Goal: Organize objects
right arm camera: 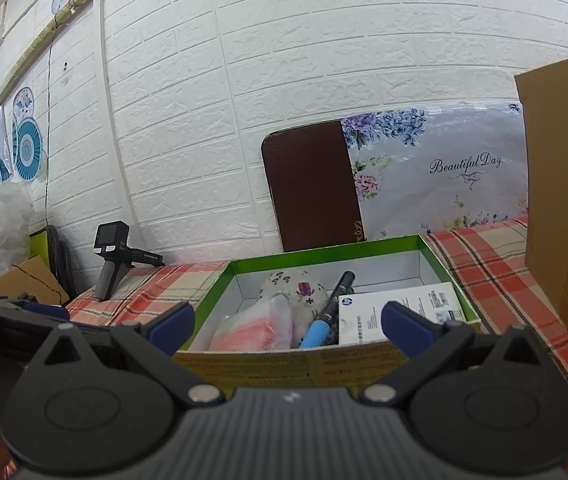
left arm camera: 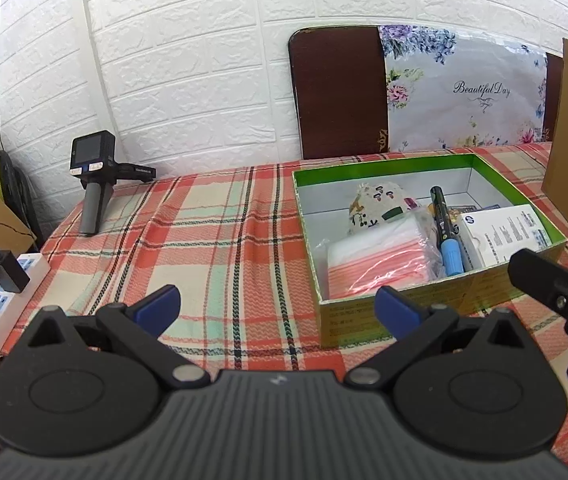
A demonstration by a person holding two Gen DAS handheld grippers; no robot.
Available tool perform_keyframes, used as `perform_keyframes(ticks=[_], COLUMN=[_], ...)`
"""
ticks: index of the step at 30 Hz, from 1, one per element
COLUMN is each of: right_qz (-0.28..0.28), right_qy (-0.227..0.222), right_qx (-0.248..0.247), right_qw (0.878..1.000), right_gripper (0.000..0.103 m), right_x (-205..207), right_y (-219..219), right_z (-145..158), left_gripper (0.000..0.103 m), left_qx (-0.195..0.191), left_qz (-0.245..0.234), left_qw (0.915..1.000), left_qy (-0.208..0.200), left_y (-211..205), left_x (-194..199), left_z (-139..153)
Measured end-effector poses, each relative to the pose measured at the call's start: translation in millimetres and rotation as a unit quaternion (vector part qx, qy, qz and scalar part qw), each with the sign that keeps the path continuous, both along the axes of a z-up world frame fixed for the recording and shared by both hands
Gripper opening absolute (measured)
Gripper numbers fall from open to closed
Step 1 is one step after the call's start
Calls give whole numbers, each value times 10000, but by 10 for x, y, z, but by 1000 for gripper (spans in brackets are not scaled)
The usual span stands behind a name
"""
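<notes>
Underneath, checked tablecloth (left arm camera: 212,240) — behind, white brick wall (left arm camera: 188,60).

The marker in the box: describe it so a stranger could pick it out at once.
On the plaid tablecloth sits a green-rimmed box. Inside it, between a pink plastic packet and a white carton, lies the marker. It is the only long thin thing there: black barrel, light blue end.

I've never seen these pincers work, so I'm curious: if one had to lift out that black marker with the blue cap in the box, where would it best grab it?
Probably the black barrel of the marker, from above. It leans with its blue cap low against the box's near wall, wedged between the plastic bag and the white carton; its upper end stands freer.
</notes>
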State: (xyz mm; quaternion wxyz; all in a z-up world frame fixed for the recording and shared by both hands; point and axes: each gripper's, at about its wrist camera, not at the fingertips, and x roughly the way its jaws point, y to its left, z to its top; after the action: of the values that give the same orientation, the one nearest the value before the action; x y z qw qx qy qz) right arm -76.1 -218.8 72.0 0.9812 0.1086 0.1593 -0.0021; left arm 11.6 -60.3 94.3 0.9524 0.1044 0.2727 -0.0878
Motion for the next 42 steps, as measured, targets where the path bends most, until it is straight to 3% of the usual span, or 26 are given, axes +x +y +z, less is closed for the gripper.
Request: perform_keyframes(ticks=[12,42], right_qz=[-8,-7], right_qy=[3,156], right_qx=[37,28], right_qw=[10000,9999], right_gripper=[103,103], right_x=[-17,31], right_y=[-46,1], right_z=[-31,-84], left_gripper=[103,103], left_qx=[285,260], left_qz=[-6,95], left_qw=[9996,9995], left_qy=[-46,164], left_y=[-103,-109], left_x=[-76,-19], left_z=[-10,-65])
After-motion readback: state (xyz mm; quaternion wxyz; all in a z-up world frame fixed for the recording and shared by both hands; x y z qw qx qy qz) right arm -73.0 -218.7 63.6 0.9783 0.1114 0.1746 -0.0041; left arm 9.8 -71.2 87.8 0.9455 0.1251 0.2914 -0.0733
